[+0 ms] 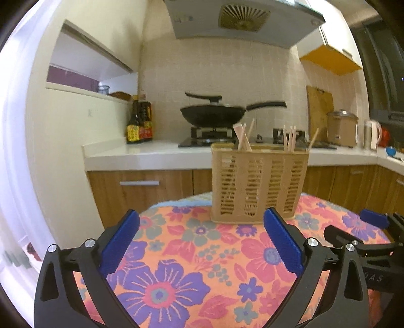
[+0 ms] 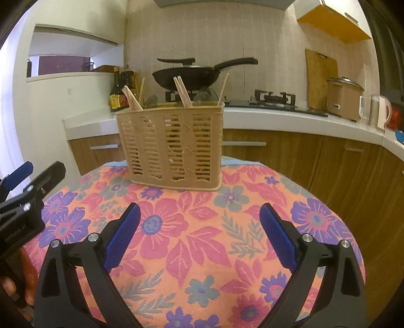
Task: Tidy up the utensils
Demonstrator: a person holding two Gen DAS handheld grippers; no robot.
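Blue-padded, our left gripper point(image 1: 200, 227) and right gripper point(image 2: 199, 222) both stand wide apart, holding nothing, hovering over the flowered cloth point(image 2: 202, 239) on the worktop. Ahead of both, well clear of the pads, stands the tan slotted utensil basket point(image 2: 174, 143), upright, with wooden chopsticks point(image 2: 183, 93) leaning out of its compartments.

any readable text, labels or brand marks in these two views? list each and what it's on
"OAS": partial white letters on the right tool's black body, cut off.
White print on the left tool's black body: too blurred to read.
Sauce bottle labels: too small.
Range hood badge: blurred, unreadable.
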